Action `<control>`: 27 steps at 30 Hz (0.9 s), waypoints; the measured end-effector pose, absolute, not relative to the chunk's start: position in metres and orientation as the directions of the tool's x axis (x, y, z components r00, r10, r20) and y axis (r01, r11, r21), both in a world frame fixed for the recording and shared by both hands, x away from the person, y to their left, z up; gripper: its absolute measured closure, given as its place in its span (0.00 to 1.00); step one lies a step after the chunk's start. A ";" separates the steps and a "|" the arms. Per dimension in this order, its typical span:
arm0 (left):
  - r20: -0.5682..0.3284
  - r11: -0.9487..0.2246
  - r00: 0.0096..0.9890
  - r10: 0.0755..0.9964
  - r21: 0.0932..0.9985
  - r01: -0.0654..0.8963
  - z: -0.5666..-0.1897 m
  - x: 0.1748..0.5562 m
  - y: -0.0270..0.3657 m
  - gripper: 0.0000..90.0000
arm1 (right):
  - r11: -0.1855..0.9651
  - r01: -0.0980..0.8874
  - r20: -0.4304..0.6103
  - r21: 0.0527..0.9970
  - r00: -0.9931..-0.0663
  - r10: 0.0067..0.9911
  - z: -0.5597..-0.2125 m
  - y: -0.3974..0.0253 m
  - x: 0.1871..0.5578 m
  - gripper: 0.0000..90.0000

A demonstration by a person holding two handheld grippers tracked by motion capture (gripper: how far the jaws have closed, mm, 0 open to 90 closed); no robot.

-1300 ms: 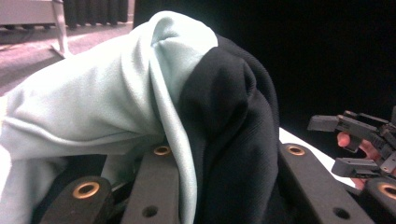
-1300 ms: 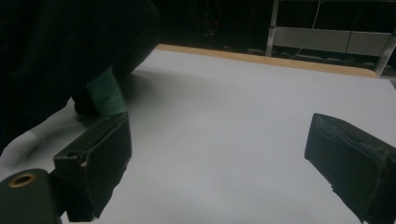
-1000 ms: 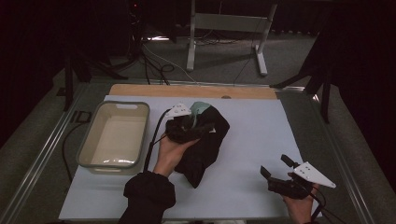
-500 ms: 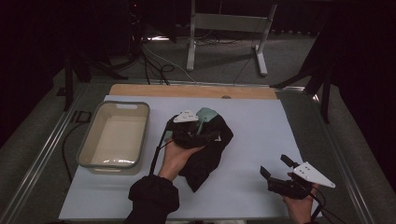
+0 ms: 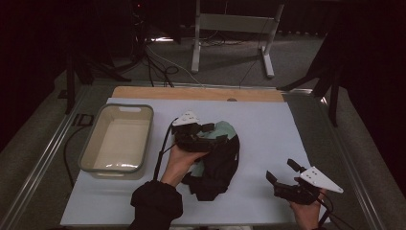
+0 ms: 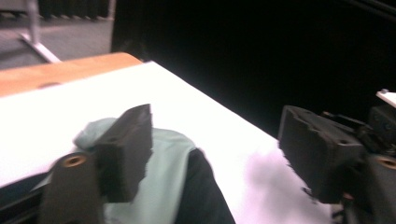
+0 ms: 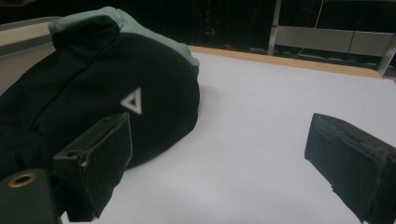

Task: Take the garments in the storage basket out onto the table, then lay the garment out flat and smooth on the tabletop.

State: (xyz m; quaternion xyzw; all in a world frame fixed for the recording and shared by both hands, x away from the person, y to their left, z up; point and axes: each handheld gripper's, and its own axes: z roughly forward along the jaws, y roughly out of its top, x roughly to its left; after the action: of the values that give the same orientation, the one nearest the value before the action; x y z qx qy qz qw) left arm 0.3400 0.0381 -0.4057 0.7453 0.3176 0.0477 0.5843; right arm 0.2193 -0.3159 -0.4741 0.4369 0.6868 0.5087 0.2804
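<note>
Sliding rightward across the surface (image 5: 268,124), the left gripper (image 5: 210,133) now sits farther from the tub (image 5: 117,143) than it did a second ago, and the dark garment (image 5: 218,165) has come along with it, bunched into a taller heap with its pale green lining turned up near the top. Judging by that drift, the work in hand looks like gathering or rearranging the garment in the middle of the surface, not dropping it into the tub, which lies empty off to the left of the left fingers.

In the left gripper view those fingers (image 6: 126,151) stand spread wide, with the green lining and a black fold of cloth lying just under and between them; nothing is pinched. The hand behind them lies palm-down on the heap, wrist low, forearm coming in from the bottom edge, the gripper pointing away and slightly right.

Over at the right, the right gripper (image 5: 282,178) hovers just above the surface, well apart from the garment, about where it was a second ago. Its fingers (image 7: 100,163) are also spread, aimed at the black side of the heap, where a small white triangle mark (image 7: 132,101) shows on the cloth to the left of the gap between them. That hand is held low at the near edge.
</note>
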 end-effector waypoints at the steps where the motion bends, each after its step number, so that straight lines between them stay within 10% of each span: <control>1: -0.280 -0.126 0.785 0.552 0.903 0.410 -0.405 0.339 0.039 0.25 | 0.101 0.315 0.059 0.944 -0.461 0.885 -0.474 -0.316 0.219 0.08; 9: -0.216 -0.142 0.758 0.616 0.915 0.377 -0.401 0.338 0.050 0.01 | 0.099 0.315 0.061 0.944 -0.460 0.886 -0.474 -0.317 0.219 0.08; 27: -0.192 -0.086 0.704 0.684 0.937 0.338 -0.390 0.329 0.094 0.00 | 0.104 0.318 0.058 0.942 -0.459 0.886 -0.474 -0.316 0.220 0.08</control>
State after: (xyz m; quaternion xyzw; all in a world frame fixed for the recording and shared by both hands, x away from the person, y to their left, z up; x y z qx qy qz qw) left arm 0.3292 0.0939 -0.3899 0.7214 0.3544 0.1501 0.5758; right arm 0.2195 -0.3158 -0.4745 0.4378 0.6879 0.5063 0.2805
